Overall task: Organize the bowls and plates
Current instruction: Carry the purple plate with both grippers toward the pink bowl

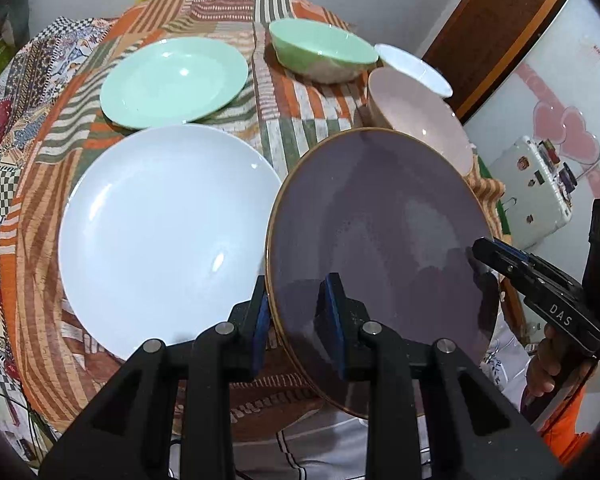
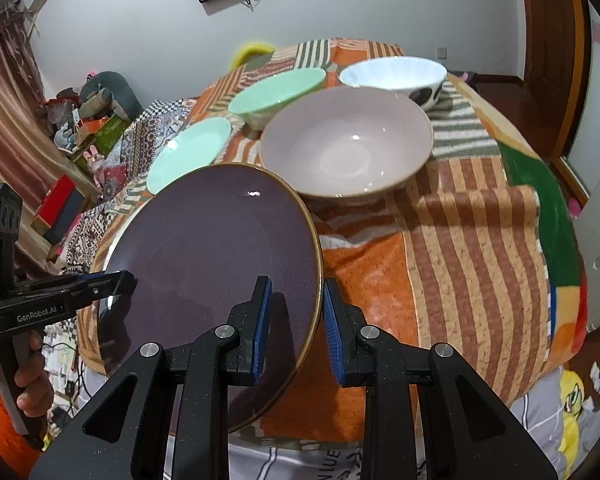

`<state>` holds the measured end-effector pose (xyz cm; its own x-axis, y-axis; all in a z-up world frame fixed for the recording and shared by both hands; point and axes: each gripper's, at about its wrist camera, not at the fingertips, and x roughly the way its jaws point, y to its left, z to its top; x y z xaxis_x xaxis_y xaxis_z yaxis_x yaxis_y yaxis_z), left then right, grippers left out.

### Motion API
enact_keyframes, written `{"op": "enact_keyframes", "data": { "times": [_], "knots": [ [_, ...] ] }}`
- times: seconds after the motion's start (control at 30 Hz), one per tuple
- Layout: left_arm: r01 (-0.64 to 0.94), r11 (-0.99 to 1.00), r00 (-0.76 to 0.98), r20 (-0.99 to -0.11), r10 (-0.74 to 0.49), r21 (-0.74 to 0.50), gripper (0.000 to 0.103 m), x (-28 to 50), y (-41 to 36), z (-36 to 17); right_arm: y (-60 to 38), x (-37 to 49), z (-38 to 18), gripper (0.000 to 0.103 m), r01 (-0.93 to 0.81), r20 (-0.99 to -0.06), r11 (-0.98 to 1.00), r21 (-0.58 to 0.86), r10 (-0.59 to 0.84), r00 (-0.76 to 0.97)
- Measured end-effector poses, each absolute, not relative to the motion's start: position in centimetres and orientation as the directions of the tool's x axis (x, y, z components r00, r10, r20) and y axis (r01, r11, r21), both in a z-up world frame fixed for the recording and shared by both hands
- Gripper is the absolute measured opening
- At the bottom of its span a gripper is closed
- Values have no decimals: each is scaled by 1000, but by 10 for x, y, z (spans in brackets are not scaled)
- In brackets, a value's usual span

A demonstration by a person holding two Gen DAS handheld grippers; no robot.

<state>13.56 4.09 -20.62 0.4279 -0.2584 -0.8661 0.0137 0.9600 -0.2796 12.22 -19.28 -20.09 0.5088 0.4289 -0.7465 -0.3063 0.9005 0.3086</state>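
Note:
A dark purple plate [image 1: 380, 240] [image 2: 212, 240] with a gold rim hangs tilted over the near edge of the table. My left gripper [image 1: 296, 320] is shut on its near-left rim, and it shows from the side in the right wrist view [image 2: 126, 280]. My right gripper [image 2: 298, 328] is shut on the plate's right rim and reaches in from the right in the left wrist view [image 1: 482, 248]. On the cloth lie a white plate [image 1: 160, 232], a mint plate [image 1: 172, 80] [image 2: 188, 152], a green bowl [image 1: 320, 52] [image 2: 276, 88], a pink bowl [image 1: 420, 120] [image 2: 348, 144] and a white patterned bowl [image 1: 416, 68] [image 2: 392, 72].
A striped patchwork cloth [image 2: 460, 240] covers the round table. A person's hand [image 1: 548, 364] grips the right tool's handle. A white sticker-covered case [image 1: 532, 188] and a brown door [image 1: 500, 20] stand to the right. Boxes and toys [image 2: 92, 120] are piled at the left.

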Motion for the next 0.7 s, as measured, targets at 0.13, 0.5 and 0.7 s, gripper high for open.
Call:
{"op": "enact_keyframes", "data": {
  "times": [0.13, 0.5, 0.7],
  "knots": [
    [15, 963, 400, -881, -252, -269, 26, 141, 35, -215, -197, 125, -211, 23, -289, -762, 902, 320, 426, 487],
    [29, 971, 354, -906, -231, -236, 26, 159, 17, -232, -209, 133, -229, 23, -236, -789, 906, 351, 422, 446],
    [38, 975, 359, -908, -217, -218, 26, 170, 10, -231, -214, 138, -231, 23, -219, -791, 906, 363, 424, 441]
  ]
}}
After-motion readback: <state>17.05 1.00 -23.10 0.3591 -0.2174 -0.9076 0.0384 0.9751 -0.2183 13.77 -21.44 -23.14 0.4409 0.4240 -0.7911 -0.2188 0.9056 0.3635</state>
